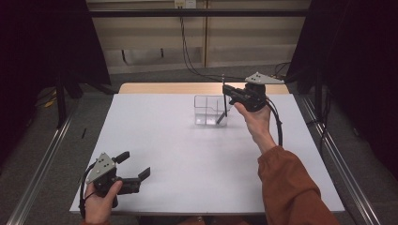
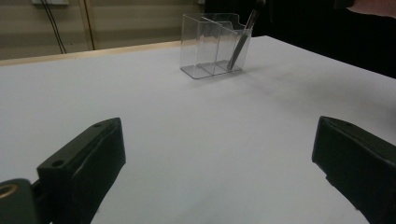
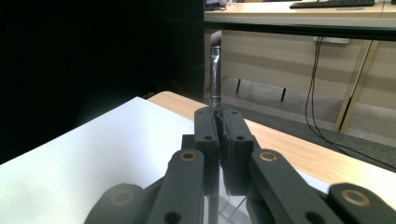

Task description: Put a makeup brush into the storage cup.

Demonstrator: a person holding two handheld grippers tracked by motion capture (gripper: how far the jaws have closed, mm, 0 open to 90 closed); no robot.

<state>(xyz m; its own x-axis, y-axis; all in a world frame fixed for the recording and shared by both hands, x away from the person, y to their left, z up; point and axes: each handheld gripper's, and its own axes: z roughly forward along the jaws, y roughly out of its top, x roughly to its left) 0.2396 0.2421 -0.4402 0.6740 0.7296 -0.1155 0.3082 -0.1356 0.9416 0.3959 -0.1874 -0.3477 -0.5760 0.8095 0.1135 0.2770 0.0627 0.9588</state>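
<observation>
A clear plastic organiser (image 1: pixel 210 110) with compartments stands at the back middle of the white table (image 1: pixel 187 159). A thin dark brush (image 1: pixel 225 101) leans in its right compartment, bristles up. My right gripper (image 1: pixel 227 92) is shut on the brush's upper handle, just above the organiser. In the right gripper view the brush (image 3: pixel 215 70) rises from the closed jaws of that gripper (image 3: pixel 219 116), its bristle tip on top. My left gripper (image 1: pixel 134 165) rests open near the table's front left corner, nothing between its fingers. From there the organiser (image 2: pixel 210 46) and the brush (image 2: pixel 240 42) lie far ahead of the left gripper (image 2: pixel 219 158).
A bare wooden strip (image 1: pixel 164 88) runs along the table's far edge. Metal rails (image 1: pixel 42 154) flank the table on the floor at both sides. Cables (image 1: pixel 192 65) hang by the back wall. Dark curtains close in left and right.
</observation>
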